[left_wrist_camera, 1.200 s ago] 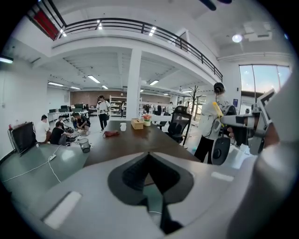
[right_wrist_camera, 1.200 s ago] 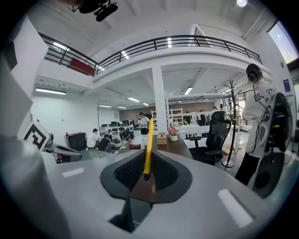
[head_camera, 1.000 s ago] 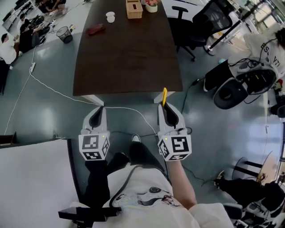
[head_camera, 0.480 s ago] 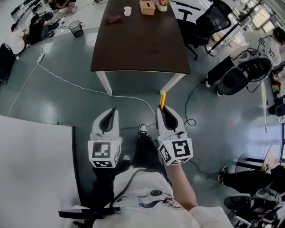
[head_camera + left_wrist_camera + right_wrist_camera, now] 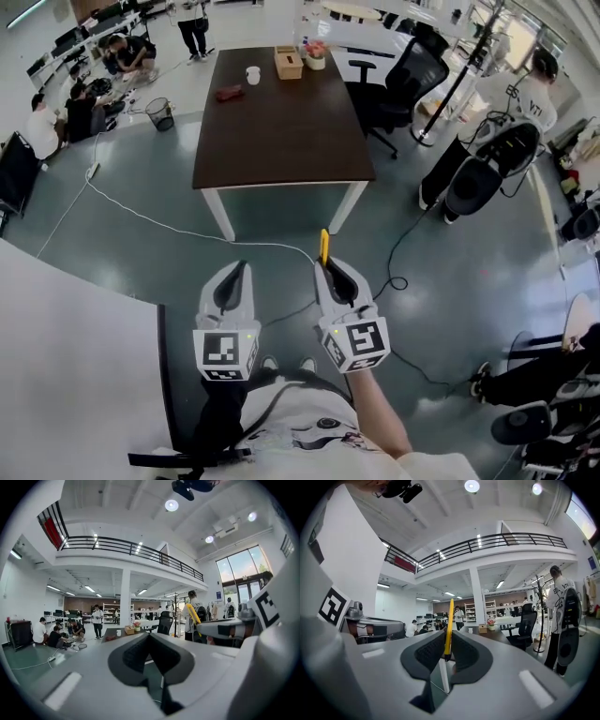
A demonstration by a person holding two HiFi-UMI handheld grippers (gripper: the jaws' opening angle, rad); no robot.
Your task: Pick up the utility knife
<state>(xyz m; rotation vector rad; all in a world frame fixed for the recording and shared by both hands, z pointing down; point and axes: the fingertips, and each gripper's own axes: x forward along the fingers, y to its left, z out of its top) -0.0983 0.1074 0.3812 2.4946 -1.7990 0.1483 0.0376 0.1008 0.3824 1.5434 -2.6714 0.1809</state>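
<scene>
My pale grey left tool [image 5: 237, 267] and right tool [image 5: 326, 268] have black pads [image 5: 227, 286] and white cubes [image 5: 225, 352] with black square markers; I wear a white printed shirt [image 5: 309, 441], black cable [image 5: 265, 405] across it.

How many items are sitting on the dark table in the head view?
4, all at the far end: a reddish item nearest the left edge, a white cup, a wooden box, and a flower pot. Smaller things may be hidden.

Open-plan office, long conference table [image 5: 281, 122], swivel chairs [image 5: 403, 80], mezzanine railing [image 5: 131, 548]
</scene>
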